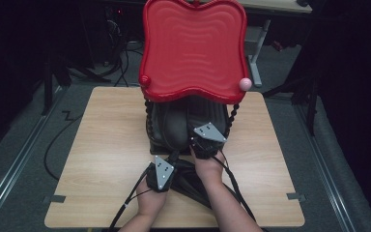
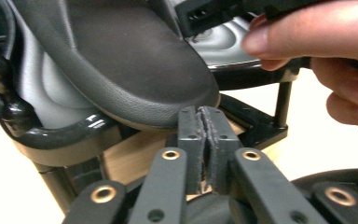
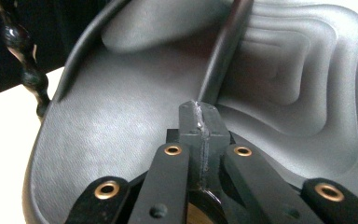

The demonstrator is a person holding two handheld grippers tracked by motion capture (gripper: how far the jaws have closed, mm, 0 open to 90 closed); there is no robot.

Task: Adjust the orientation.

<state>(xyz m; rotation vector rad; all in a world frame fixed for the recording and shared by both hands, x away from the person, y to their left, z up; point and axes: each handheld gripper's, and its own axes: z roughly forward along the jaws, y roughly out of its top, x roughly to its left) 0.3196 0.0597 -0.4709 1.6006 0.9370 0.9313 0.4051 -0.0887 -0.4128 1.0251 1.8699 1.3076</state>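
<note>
Left gripper view is showing the left tool (image 2: 204, 111) with jaws pressed together, gripping nothing, just under the dark cushion (image 2: 135, 60). The right tool (image 3: 200, 109) is sitting closed too, touching that cushion. The cushion is lying inside a black case (image 1: 166, 123) on the table (image 1: 106, 145), red lid (image 1: 193, 46) raised.
</note>
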